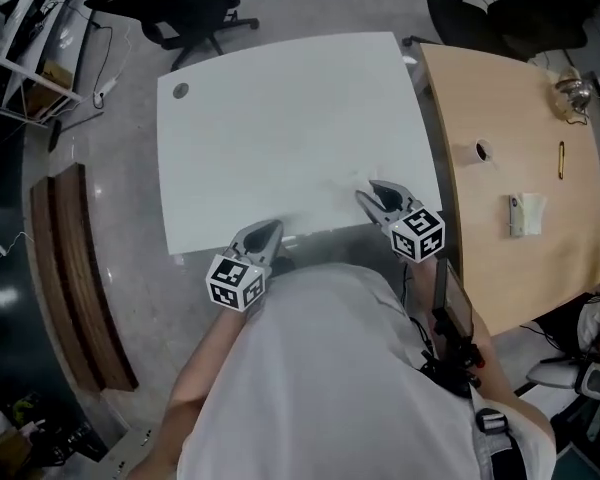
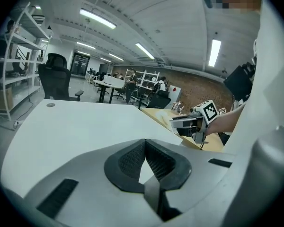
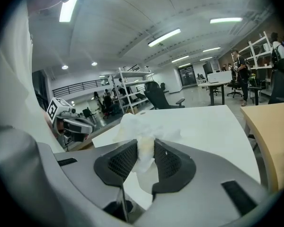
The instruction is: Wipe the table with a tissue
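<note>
Left gripper [image 1: 265,230] sits at the near edge of the white surface [image 1: 280,118], jaws together with nothing in them. The surface ahead is open, with just one round grommet [image 1: 180,90] at the far-left corner. Right gripper [image 1: 372,190] is over the near-right corner, jaws clamped on one crumpled white tissue [image 3: 146,126] that pokes out in front over the surface. Just beside it on the right, a wooden surface [image 1: 500,258] carries one pen [image 1: 560,160] and one white packet [image 1: 525,215]. One office chair [image 1: 195,8] stands past the far edge.

The white tissue [image 3: 146,124] was crumpled, pinched between the right hand-held gripper's [image 3: 145,148] jaws, bunching past their tips over the white worktop [image 3: 203,122].
</note>
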Demonstrator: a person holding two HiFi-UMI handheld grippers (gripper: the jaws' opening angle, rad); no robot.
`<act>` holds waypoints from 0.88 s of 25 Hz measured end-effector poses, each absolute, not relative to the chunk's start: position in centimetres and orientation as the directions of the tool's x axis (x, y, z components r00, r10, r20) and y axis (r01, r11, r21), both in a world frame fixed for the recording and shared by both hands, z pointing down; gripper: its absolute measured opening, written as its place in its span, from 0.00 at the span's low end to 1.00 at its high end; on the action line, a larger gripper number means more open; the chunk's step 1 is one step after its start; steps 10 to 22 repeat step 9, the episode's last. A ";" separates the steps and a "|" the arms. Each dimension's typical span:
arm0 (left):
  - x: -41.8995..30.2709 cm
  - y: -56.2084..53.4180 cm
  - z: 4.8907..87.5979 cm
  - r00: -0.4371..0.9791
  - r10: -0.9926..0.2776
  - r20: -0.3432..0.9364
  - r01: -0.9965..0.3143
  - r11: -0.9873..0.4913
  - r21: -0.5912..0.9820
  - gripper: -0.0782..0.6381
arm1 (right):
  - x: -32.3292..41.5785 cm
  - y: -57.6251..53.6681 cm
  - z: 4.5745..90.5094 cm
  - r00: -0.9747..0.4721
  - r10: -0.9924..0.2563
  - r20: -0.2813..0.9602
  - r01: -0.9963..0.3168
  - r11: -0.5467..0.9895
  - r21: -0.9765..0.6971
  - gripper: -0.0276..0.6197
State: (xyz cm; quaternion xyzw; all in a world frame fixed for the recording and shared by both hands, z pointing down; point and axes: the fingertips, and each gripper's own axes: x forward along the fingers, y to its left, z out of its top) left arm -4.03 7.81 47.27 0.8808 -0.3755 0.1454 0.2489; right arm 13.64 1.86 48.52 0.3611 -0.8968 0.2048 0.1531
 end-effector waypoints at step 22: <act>-1.7 10.3 46.7 0.642 -0.617 0.454 -0.764 -0.564 0.313 0.12 | 15.5 4.4 48.2 -0.716 -0.569 0.403 -0.688 0.675 -0.269 0.21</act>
